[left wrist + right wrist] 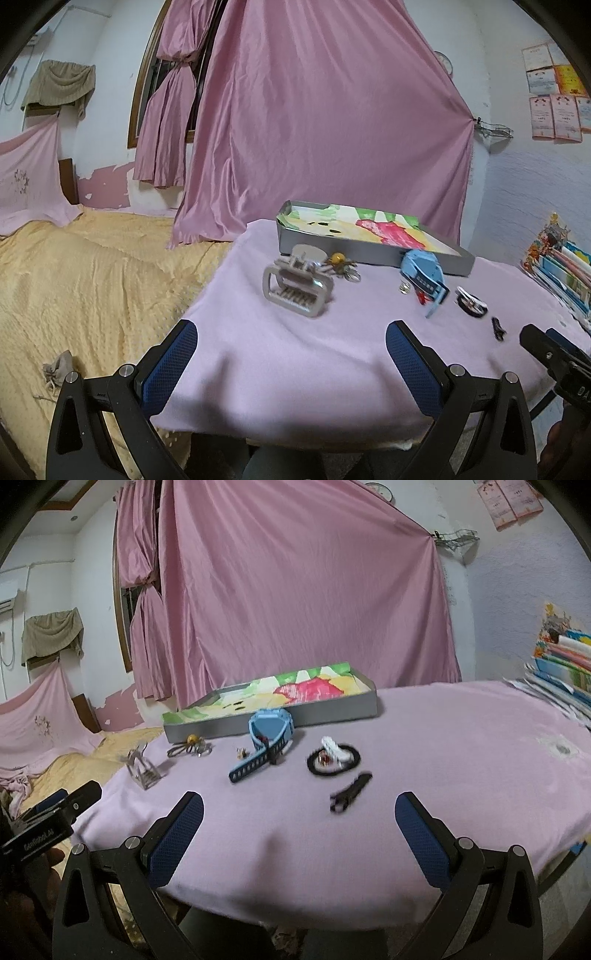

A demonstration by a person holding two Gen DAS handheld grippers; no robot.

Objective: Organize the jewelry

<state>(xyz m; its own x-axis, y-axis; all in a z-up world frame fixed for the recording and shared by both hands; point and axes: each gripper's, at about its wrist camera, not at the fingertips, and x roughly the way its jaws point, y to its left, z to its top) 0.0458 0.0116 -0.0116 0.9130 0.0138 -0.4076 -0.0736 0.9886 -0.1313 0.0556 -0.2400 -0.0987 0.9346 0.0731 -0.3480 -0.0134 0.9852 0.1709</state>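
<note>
A grey tray [332, 254] [332, 709] lined with a colourful drawing stands at the back of the lilac-covered table [277, 350] [443, 757]. In front of it lie a beige claw hair clip [297, 290] [142, 768], a yellow-beaded keyring piece [341, 264] [192, 746], a small earring [404, 288] [242, 753], a blue watch [424, 278] [264, 738], a black hair tie with white and red pieces [471, 304] [334, 758] and a small black clip [498, 328] [349, 794]. My left gripper [291, 347] is open over the near table edge, holding nothing. My right gripper [299, 823] is open too, short of the black clip.
A bed with a yellow blanket [92, 277] lies left of the table, with a small pouch [57, 371] on it. A stack of books and papers [561, 266] [561, 672] sits at the table's right. Pink curtains [314, 110] hang behind.
</note>
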